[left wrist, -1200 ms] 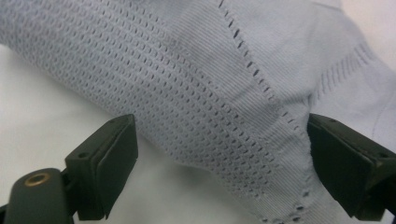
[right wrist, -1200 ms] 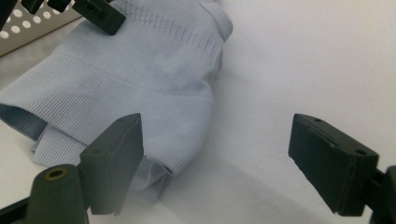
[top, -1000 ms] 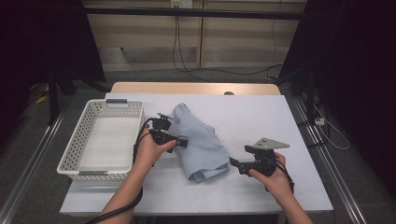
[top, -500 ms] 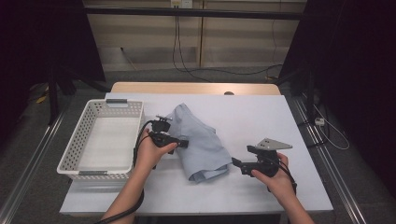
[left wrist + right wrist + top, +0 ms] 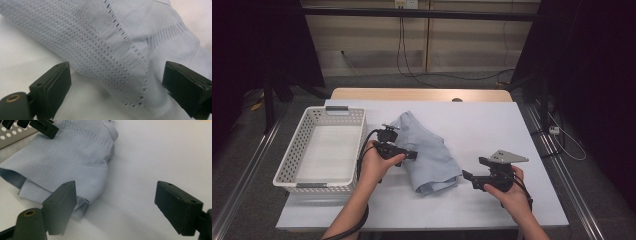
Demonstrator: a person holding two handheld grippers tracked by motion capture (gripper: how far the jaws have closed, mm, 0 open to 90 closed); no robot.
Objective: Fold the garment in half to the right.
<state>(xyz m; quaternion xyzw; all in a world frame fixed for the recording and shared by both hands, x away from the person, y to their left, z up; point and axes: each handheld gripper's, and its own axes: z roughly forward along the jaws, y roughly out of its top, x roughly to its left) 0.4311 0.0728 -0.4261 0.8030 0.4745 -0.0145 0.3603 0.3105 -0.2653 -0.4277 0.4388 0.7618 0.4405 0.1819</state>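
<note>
Garment (image 5: 427, 152) folded, underlayers hidden; left tool (image 5: 409, 155) jaws just opening, cloth loose between; right tool (image 5: 468, 177) released.

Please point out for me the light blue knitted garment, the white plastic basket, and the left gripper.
light blue knitted garment (image 5: 432, 155), high view, on the middle of the folded cloth
white perforated plastic basket (image 5: 288, 165), high view, on its left wall
left gripper (image 5: 412, 155), high view, between its black fingers, at the cloth's edge

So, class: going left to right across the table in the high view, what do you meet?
White basket → left gripper → light blue garment → right gripper.
</note>
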